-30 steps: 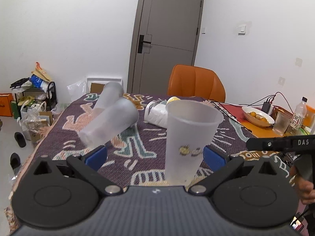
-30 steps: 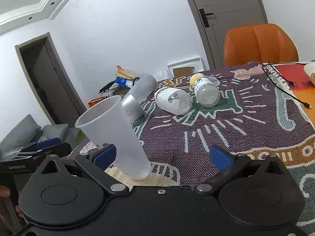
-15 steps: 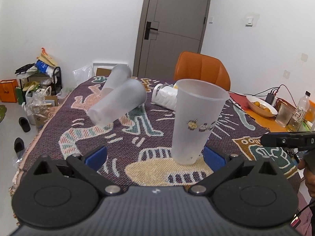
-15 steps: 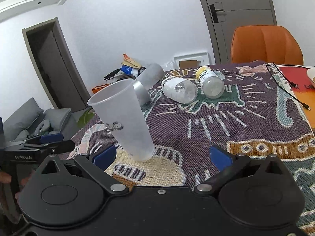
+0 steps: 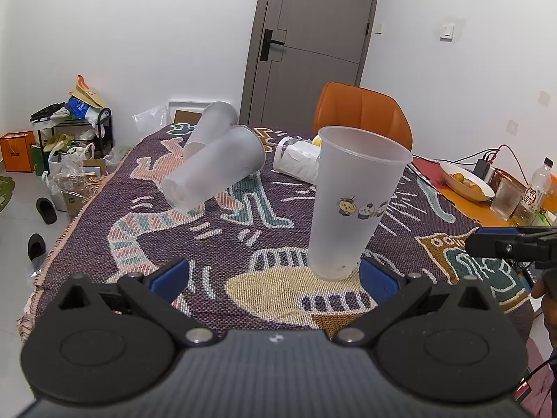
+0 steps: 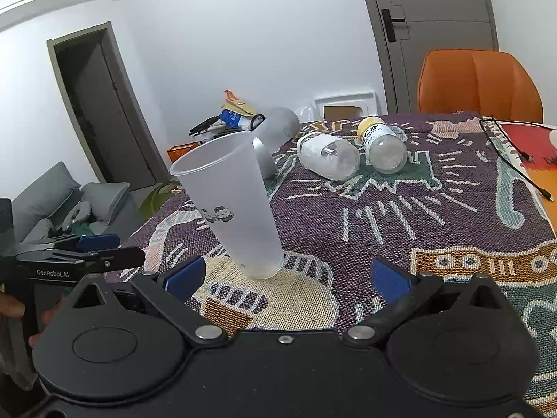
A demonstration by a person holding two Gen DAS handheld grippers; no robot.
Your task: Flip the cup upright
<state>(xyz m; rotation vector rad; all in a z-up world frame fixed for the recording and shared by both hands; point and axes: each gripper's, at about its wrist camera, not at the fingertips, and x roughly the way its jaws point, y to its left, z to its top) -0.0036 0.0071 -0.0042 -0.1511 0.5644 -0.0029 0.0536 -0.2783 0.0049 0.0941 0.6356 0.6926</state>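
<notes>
Two hand-held grippers sit low at the near edge of a worktop [image 5: 216, 244] draped in a patterned woven cloth. The left hand-held gripper [image 5: 273, 275] has its blue-padded fingers [image 5: 170, 275] spread wide and holds nothing; the right hand-held gripper [image 6: 285, 278] is likewise spread wide and holds nothing, its blue pads [image 6: 388, 278] clear of everything.

Just beyond the fingers, the frosted plastic cup [image 5: 351, 205] stands upright on its base with the mouth facing up, a small row of cartoon figures printed on its side. In the right wrist view the same cup [image 6: 233, 205] stands left of centre, close to the left pad but apart from it, free of both tools.

Farther back on the left, two more frosted cups [image 5: 216, 167] lie on their sides, one leaning across the other. Beside them a white-labelled bottle [image 6: 327, 155] and a yellow-capped bottle [image 6: 381, 146] lie on their sides, bases toward the camera.

At the far end an orange chair [image 5: 362, 113] is drawn up to the worktop, before a grey door [image 5: 313, 35]. To the right, a shallow bowl [image 5: 466, 183] holds orange fruit.
</notes>
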